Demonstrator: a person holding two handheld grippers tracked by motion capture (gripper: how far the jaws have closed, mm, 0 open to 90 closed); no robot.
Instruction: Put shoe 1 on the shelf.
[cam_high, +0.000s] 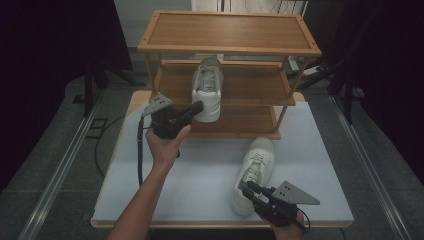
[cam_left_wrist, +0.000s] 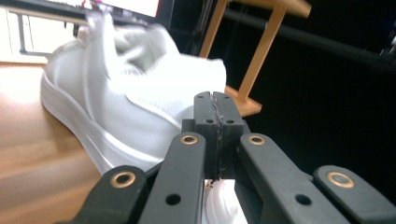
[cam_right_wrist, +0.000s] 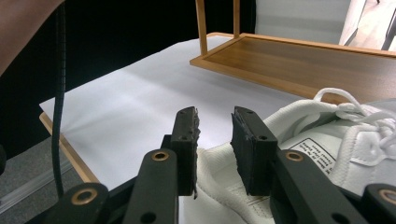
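Observation:
One white shoe (cam_high: 207, 87) (cam_left_wrist: 130, 102) lies on the middle shelf of a wooden rack (cam_high: 250, 82), its heel jutting over the front edge. My left gripper (cam_high: 198, 106) (cam_left_wrist: 215, 100) is shut with nothing between its jaws, its tip close against the left side of that heel. The other white shoe (cam_high: 256, 167) (cam_right_wrist: 327, 140) lies on the white table (cam_high: 200, 170), toe toward the rack. My right gripper (cam_high: 248, 187) (cam_right_wrist: 215, 121) sits at its heel, jaws part way apart with the padded heel collar between the pads.
The rack has three shelves; the top shelf (cam_high: 230, 30) and the bottom shelf (cam_right_wrist: 303, 60) are bare. The rack stands at the table's far edge. Dark floor and metal rails flank the table. A cable (cam_high: 140, 150) trails from the left gripper.

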